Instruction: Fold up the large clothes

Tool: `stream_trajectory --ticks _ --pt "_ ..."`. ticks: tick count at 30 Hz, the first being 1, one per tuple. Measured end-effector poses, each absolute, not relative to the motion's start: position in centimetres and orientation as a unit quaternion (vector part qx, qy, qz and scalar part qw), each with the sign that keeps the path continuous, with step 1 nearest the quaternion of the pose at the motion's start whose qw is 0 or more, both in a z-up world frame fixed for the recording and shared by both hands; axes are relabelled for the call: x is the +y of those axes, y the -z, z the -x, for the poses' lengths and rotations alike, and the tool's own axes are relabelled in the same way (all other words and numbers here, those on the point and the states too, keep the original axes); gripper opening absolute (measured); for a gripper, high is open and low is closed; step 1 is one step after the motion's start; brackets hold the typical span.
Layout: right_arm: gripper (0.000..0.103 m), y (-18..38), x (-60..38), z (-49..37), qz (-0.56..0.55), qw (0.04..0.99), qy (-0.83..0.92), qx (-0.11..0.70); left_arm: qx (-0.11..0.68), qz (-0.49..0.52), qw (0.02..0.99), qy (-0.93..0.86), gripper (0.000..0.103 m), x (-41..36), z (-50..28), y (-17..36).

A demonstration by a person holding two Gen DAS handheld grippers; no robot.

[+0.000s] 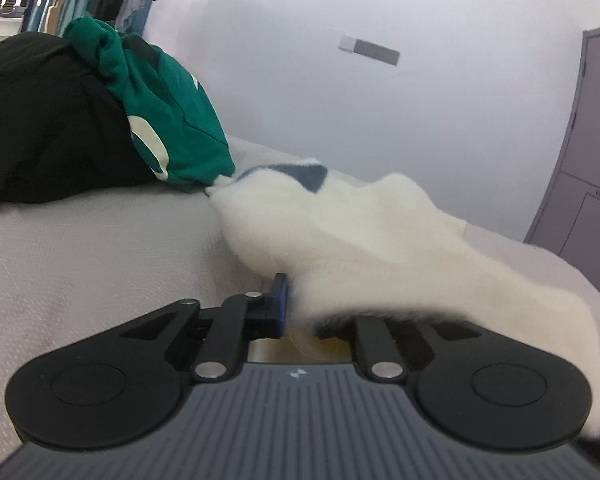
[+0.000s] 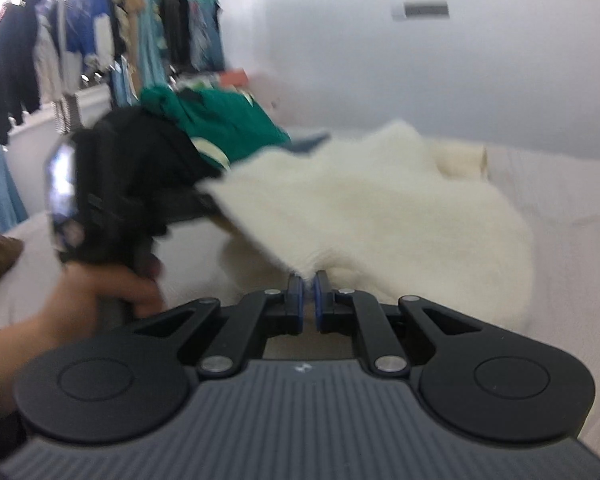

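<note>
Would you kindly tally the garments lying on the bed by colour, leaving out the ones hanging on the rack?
Black garment: 1
Green garment: 1
White fluffy garment: 1, with a blue-grey patch near its far end
Total: 3

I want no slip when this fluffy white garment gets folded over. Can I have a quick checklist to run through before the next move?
1. Right gripper shut on the white garment: ok, an edge sits pinched between its fingers.
2. Left gripper grip: cannot tell, fleece hides one finger.
3. Garment spread flat: not ok, bunched and lifted.
4. Bed bare beside the garment: ok.
5. Green garment and black garment clear of it: not ok, the pile touches its far end.
</note>
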State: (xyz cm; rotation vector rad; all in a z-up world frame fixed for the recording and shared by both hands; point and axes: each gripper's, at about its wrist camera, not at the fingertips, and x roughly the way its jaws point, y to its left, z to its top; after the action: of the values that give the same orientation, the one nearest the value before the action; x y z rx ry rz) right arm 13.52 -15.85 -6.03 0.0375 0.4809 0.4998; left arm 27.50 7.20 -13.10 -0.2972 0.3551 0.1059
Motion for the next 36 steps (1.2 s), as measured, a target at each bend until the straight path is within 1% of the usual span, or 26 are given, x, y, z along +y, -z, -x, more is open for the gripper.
stream_trajectory --ticks 4,10,13,16,22,25,26,28,33,36 --pt "0.009 6.4 -15.7 -13.9 -0.005 0.946 -0.218 0.239 0.150 0.154 0.975 -0.054 0.011 7.7 -26.5 11.9" --pt "0.008 4.7 -17.2 -12.7 -0.005 0.967 -0.173 0.188 0.104 0.175 0.978 -0.038 0.009 7.5 -23.2 8.4" --pt "0.008 3.5 -18.3 -11.7 -0.006 0.977 -0.153 0.150 0.080 0.173 0.981 -0.026 0.009 6.8 -20.9 6.4" --pt "0.008 2.3 -19.3 -10.3 -0.007 0.984 -0.136 0.111 0.065 0.177 0.982 -0.018 0.009 6.1 -18.4 4.8" --pt "0.008 1.2 -21.5 -9.6 -0.038 0.988 -0.121 0.087 0.065 0.161 0.985 0.007 0.006 4.1 -12.3 2.7" --pt "0.009 1.5 -22.4 -9.5 -0.054 0.986 -0.122 0.104 0.084 0.165 0.983 0.013 0.005 3.4 -9.6 3.3" --pt "0.009 1.9 -22.6 -9.6 -0.065 0.983 -0.123 0.117 0.095 0.161 0.982 0.013 0.001 3.2 -9.2 3.7" --pt "0.009 2.9 -23.0 -10.2 -0.085 0.977 -0.123 0.155 0.100 0.148 0.984 -0.007 0.001 3.0 -8.7 4.7" --pt "0.010 5.3 -23.4 -12.3 -0.135 0.948 -0.132 0.256 0.184 0.179 0.967 0.010 0.001 4.2 -11.1 7.3" --pt "0.010 6.0 -22.6 -12.6 -0.123 0.946 -0.130 0.270 0.234 0.195 0.951 0.051 0.001 4.4 -12.2 8.9"
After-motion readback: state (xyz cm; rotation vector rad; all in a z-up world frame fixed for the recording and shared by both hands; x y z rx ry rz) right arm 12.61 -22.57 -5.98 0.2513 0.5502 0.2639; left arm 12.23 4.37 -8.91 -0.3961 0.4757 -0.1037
